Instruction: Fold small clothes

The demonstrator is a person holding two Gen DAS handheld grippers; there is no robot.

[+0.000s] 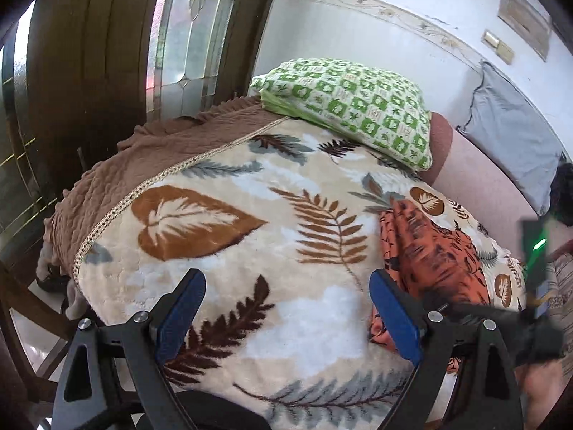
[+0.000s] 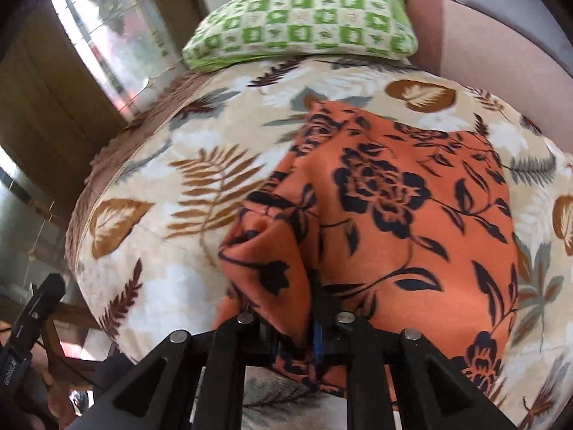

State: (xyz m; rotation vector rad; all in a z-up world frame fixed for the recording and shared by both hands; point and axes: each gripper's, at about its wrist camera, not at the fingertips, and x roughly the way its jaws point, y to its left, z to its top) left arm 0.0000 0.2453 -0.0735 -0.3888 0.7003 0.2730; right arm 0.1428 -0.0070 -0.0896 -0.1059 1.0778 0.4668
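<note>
No lettering or numbers can be read on anything.

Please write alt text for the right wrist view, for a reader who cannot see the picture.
The right gripper, seen from just behind its fingers, is shut on a bunched edge of an orange cloth with dark flowers, which lies on a cream blanket with a leaf print. A green checked pillow rests at the far end.

You have one orange floral garment (image 2: 386, 215) on one leaf-print blanket (image 1: 222, 186). One green checked pillow (image 1: 351, 107) lies beyond it, plus one grey cushion (image 1: 515, 136). Two grippers show.
</note>
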